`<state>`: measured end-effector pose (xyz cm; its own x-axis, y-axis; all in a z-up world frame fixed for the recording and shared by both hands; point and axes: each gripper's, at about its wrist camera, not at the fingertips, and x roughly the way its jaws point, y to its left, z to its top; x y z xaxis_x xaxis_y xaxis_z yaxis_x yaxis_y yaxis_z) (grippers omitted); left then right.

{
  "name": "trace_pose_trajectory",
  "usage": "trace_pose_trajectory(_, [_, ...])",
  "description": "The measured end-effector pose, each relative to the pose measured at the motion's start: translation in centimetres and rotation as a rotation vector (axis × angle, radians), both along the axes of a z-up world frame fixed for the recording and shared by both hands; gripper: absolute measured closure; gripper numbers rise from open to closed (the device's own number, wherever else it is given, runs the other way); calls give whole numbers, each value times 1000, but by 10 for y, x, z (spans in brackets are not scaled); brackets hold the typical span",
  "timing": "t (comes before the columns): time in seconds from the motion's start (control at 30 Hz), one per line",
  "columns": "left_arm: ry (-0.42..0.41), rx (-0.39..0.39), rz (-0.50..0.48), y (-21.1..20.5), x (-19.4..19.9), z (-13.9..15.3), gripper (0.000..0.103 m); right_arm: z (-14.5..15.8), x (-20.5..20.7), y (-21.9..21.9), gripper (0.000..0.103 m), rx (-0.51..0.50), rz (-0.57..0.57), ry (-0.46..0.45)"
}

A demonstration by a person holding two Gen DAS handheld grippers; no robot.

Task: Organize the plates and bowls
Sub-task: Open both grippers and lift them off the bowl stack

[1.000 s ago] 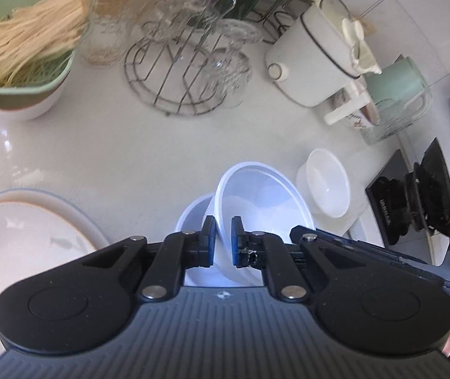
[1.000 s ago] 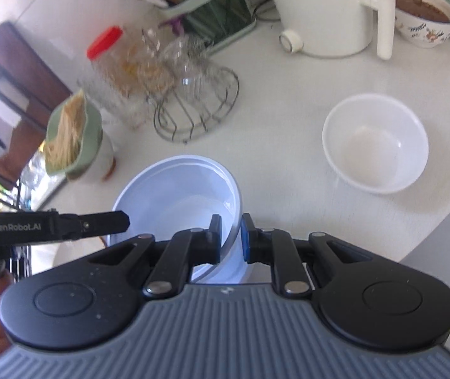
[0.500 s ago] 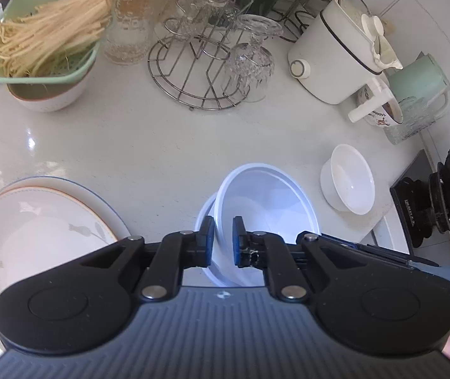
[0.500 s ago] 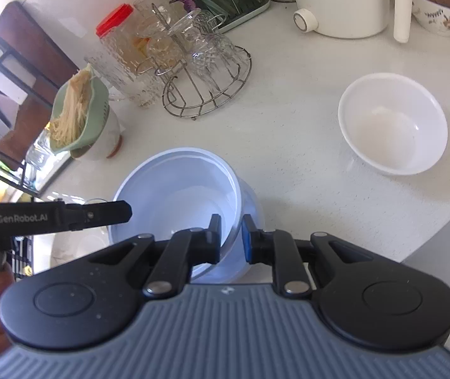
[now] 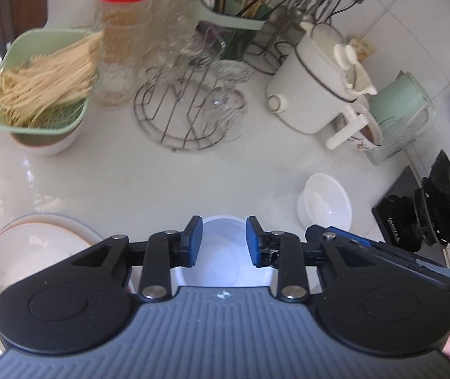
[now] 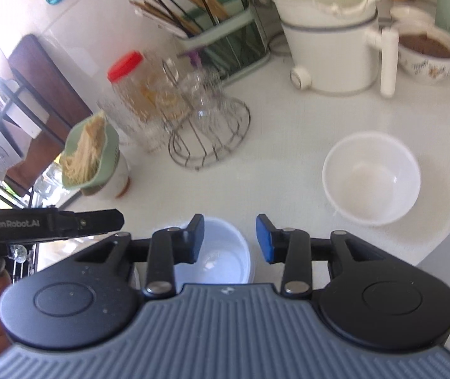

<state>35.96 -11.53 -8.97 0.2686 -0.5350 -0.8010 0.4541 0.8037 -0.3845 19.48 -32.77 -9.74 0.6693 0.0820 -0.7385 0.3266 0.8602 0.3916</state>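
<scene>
Both grippers are wide open right now and holding nothing. The left gripper [image 5: 224,241] and the right gripper [image 6: 229,238] both hang over the bluish bowl [image 6: 221,252], which sits on the counter [image 6: 288,164] just below their fingertips, with another bowl apparently nested under it. The stacked plates [image 5: 35,249] are off to the left. The key bit: the lone white bowl [image 6: 371,178] sits forward and to the right of the bluish one, clearly apart, and the right gripper looks nearer. It's round, so no axis to worry about, just grab the rim. My guess is that's next for stacking.
</scene>
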Motion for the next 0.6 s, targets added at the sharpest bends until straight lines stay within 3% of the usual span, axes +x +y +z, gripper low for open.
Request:
trace_pose_trajectory(0.3, [-72, -10, -43, -15, -9, 21, 68, 27, -12, -9, 63, -69, -41, -83])
trace_pose_trajectory(0.6, [-80, -36, -43, -30, -9, 23, 68, 31, -14, -21, 63, -89, -39, -105])
